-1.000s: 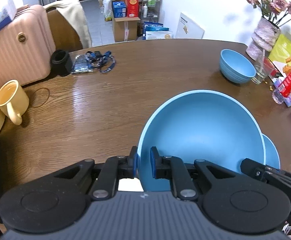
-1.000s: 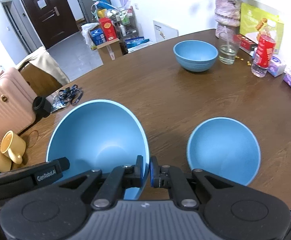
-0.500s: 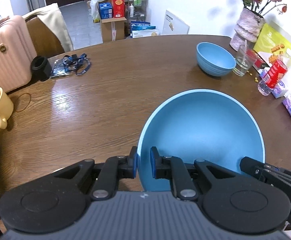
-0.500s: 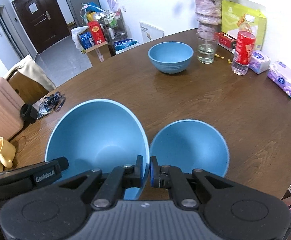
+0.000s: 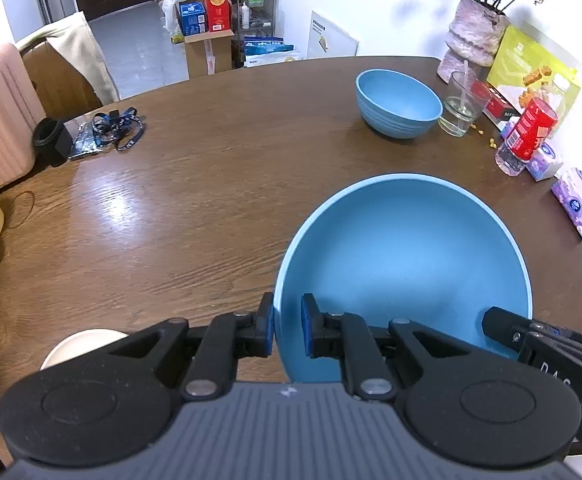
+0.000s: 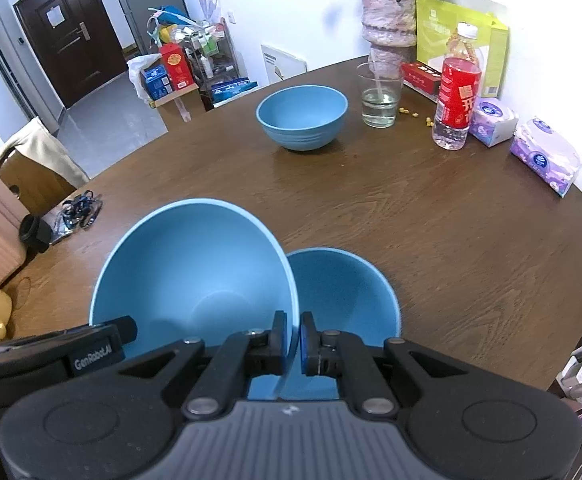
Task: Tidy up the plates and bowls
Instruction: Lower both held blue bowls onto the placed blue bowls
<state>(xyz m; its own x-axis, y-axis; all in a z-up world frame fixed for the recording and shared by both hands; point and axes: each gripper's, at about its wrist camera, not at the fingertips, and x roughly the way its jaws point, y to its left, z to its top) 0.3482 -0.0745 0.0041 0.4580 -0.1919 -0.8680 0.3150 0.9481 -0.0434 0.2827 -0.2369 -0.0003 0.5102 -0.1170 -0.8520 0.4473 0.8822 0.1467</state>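
Now we carry the large blue bowl (image 5: pixel 403 264) with both tongs, and it has travelled across the bench (image 5: pixel 195 200) toward 3 o'clock: a second ago the smaller blue bowl (image 6: pixel 343 292) stood well apart from it in the right wrist view, and now the big bowl's rim overlaps the small one's 9 o'clock edge. In our judgement that means the nesting step is close, though the large bowl looks too wide to sit inside the small one.

Our left tongs (image 5: pixel 287 330) are pinching the large bowl's rim at its 7 o'clock side, one pad inside the wall and one outside. Our right tongs (image 6: pixel 293 336) are pressed almost together on the opposite rim, at about 4 o'clock.

We see the held bowl above the bench, mouth upward and tipped slightly toward us. Being round, it has no long axis. A third blue bowl (image 6: pixel 302 116) rests far off at 12 o'clock, beside a glass (image 6: pixel 379 96).
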